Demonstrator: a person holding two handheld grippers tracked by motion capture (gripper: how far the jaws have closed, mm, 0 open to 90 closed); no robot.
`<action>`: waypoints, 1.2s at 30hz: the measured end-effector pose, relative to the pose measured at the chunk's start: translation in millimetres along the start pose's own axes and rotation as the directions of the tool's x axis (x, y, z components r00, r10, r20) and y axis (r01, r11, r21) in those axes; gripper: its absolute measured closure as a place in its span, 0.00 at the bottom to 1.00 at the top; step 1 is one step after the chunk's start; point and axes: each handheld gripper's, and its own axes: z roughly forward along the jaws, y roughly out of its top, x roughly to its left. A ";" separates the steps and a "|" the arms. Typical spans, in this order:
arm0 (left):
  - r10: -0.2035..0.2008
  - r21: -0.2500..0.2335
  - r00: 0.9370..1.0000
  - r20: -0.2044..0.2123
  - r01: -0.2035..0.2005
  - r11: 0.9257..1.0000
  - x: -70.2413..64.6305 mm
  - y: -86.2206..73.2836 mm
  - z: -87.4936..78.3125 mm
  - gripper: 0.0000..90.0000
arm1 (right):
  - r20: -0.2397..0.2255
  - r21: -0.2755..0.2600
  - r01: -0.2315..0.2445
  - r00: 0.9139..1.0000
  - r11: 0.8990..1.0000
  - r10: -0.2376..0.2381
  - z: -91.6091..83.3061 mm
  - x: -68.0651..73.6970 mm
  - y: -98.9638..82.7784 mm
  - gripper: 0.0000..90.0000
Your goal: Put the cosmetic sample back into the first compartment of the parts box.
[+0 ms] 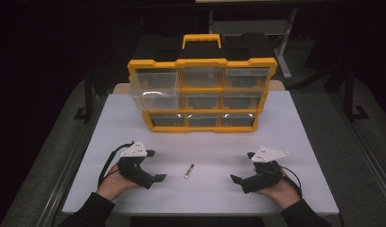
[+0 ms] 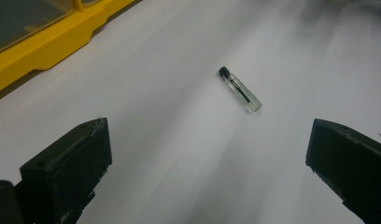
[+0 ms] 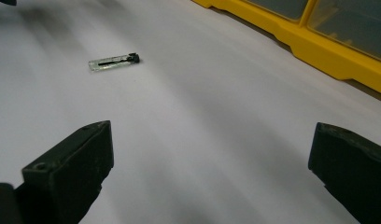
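The small clear glass vial with a black cap (image 1: 188, 170) lies flat on the white bench (image 1: 219, 142), between my wide-open, empty hand-held grippers, left (image 1: 153, 165) slightly nearer than right (image 1: 242, 167), its long axis running roughly away from me.

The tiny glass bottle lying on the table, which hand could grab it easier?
Probably the left. The little bottle lies nearer the left gripper than the right gripper, and sits between the left one's open jaws in its own view. Both are open and empty, so it's close.
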 end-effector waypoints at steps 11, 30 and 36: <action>-0.007 -0.007 1.000 0.002 0.007 1.000 0.7 6.7 4.1 0.00 | -0.007 -0.009 -0.011 1.000 1.000 0.010 -0.3 -0.3 0.0 0.00; 0.003 -0.005 1.000 0.014 -0.003 1.000 -3.2 21.5 16.0 0.00 | -0.011 -0.011 -0.013 1.000 1.000 0.013 -1.0 -0.2 0.4 0.00; 0.006 0.005 1.000 0.019 -0.007 1.000 -5.6 25.5 20.0 0.00 | -0.008 -0.008 -0.010 1.000 1.000 0.010 -1.1 0.0 0.2 0.00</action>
